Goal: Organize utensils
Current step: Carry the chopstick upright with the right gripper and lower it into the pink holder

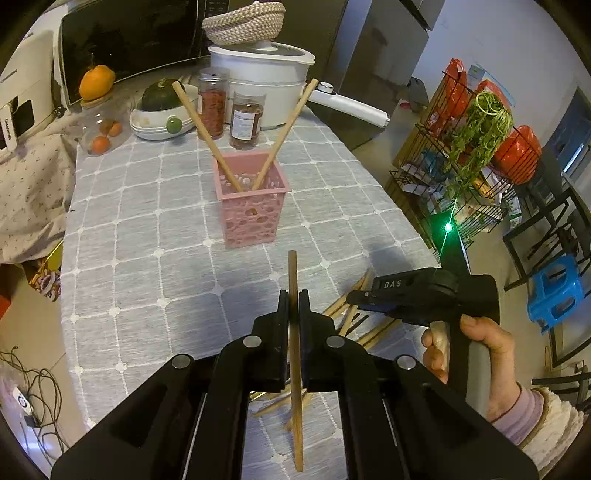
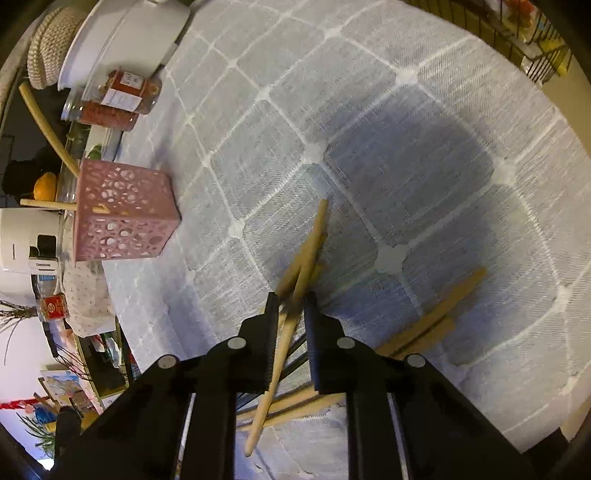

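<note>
My left gripper (image 1: 293, 301) is shut on a wooden chopstick (image 1: 293, 273), held upright above the grey checked tablecloth (image 1: 140, 258). A pink perforated holder (image 1: 252, 206) stands ahead with two chopsticks (image 1: 207, 133) leaning in it; it also shows in the right wrist view (image 2: 122, 214). My right gripper (image 2: 291, 302) is low over a loose pile of chopsticks (image 2: 424, 325), its jaws nearly closed around one chopstick (image 2: 306, 254). It appears in the left wrist view (image 1: 354, 297) over the pile (image 1: 351, 314).
A white cooker (image 1: 266, 85), two spice jars (image 1: 229, 107), a woven basket (image 1: 243, 22), a squash (image 1: 162, 96) and oranges (image 1: 96, 81) crowd the table's far end. A wire rack (image 1: 465, 155) and blue stool (image 1: 554, 291) stand right of the table.
</note>
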Demonstrator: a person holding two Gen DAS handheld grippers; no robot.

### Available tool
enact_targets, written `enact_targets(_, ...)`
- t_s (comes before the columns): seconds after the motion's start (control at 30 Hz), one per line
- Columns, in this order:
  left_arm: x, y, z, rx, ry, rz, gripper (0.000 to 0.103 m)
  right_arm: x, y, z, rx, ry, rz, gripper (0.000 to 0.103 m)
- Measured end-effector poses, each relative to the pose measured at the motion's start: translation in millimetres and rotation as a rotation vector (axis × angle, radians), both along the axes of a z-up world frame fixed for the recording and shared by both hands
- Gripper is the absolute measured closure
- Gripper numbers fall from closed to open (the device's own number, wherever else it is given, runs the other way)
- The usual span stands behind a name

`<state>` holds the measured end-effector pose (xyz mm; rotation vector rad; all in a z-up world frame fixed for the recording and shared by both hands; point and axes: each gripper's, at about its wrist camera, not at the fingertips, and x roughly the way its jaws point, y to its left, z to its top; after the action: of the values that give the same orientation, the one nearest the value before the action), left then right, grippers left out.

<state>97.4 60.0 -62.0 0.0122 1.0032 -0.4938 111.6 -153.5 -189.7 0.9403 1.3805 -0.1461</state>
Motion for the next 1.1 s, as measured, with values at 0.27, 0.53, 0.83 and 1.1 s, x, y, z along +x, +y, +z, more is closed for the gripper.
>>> enact_targets(0.27,-4,1,2,0.003,-0.007,0.004,0.099,0,-11,-8,0.075,-0.026,-0.044,0.094)
enact_targets(0.53,-12,15,19,-0.015,-0.056,0.042,0.099,-11,13,56,-0.021,-0.256,0.07,0.095)
enact_targets(0.83,-29,25,34,-0.016,-0.107,0.065,0.099,-57,47,131,-0.149,-0.476,0.26,0.095)
enact_targets(1.1,-38,28,66,-0.061,-0.196,0.114,0.099,-80,42,170,-0.138,-0.572,0.264,0.097)
